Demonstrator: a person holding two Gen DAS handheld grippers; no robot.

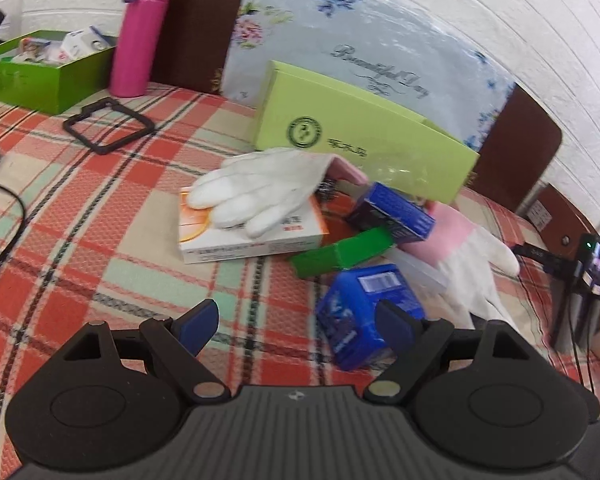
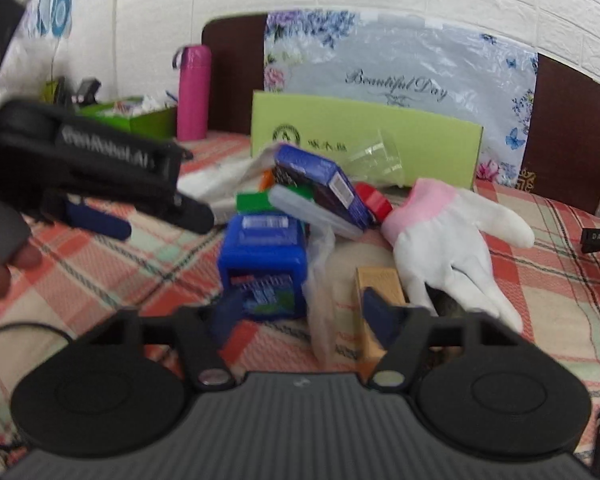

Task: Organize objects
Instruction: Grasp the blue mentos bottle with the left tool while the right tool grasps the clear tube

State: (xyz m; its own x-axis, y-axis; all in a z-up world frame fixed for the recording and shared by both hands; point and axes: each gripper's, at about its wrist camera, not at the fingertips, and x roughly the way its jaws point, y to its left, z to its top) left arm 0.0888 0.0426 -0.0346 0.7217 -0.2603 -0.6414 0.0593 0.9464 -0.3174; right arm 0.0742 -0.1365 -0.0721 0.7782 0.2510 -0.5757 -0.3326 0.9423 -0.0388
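Left gripper (image 1: 296, 320) hangs low over the plaid tablecloth (image 1: 100, 216), jaws spread wide, nothing between the pads; only bare cloth in the gap. Its right finger overlaps the blue tub (image 1: 360, 308) in view; contact cannot be told.

Right gripper (image 2: 304, 316), blurred, has nothing pressed between the pads. Between the fingers: the blue tub's near face (image 2: 264, 256) and a crumpled clear plastic film (image 2: 320, 280). A tan box (image 2: 376, 308) lies at the right finger.

Next out, the clutter pile: green box (image 1: 340, 254), dark blue box (image 1: 392, 210) tilted on top, orange-and-white carton (image 1: 252, 236) with a white glove (image 1: 260, 192) draped over it. A second glove, pink-cuffed (image 2: 452, 240), lies flat to the right of the pile.

Behind the pile, a pale green lid (image 1: 360, 132) stands on edge. Far left: black square frame (image 1: 108, 124), pink bottle (image 1: 140, 36), open green bin (image 1: 40, 68) holding small packets.
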